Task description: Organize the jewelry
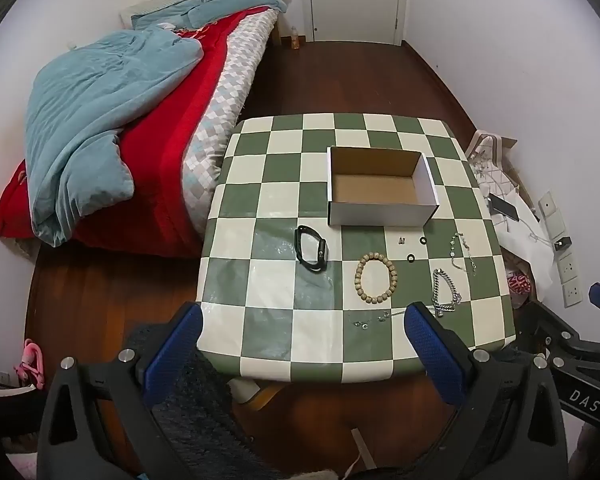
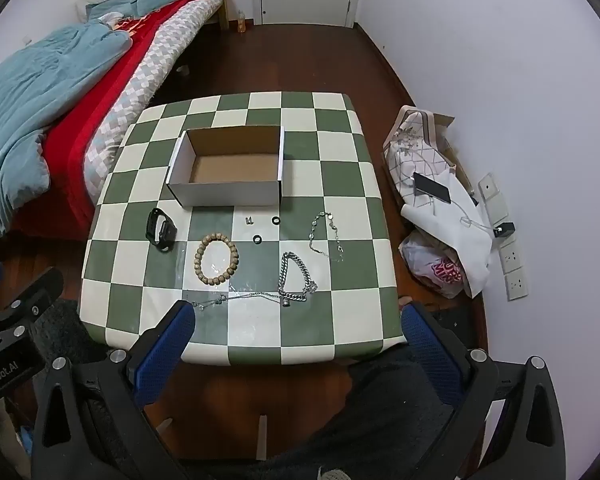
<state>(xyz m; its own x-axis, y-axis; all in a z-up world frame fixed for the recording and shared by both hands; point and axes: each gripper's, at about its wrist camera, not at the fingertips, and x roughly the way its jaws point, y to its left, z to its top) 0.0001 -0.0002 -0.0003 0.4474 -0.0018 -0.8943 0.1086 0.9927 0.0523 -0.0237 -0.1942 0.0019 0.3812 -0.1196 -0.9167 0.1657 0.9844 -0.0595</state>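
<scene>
1. We hold both grippers back from the table's (image 2: 340, 184) near edge. Left gripper (image 1: 304, 344) spread wide, nothing between the pads. Right gripper (image 2: 298, 340) likewise wide and empty.
2. Box (image 2: 228, 172) sits open and empty toward the far side. All jewelry lies loose on the cloth in front of it; nothing packed yet, by our reading.
3. Layout from the right wrist view: watch (image 2: 161, 230) at left, bead bracelet (image 2: 216, 259) beside it, two small rings (image 2: 257, 239) and a tiny pair of studs (image 2: 249, 221) near the box, thick chain (image 2: 296, 278) and thin chain (image 2: 326, 236) to the right, a fine necklace (image 2: 236, 298) nearest us.
4. Risks, as we judge them:
   - Necklace touches or overlaps the thick chain; lifting one could drag the other.
   - Rings and studs are small and flat; wide pads may slip off and flick them off the table.
   - Glossy cloth may let pieces slide.
5. Relative to the fingers: necklace lies just beyond the right gripper's left pad (image 2: 168, 344); the rest is well ahead of both.
</scene>
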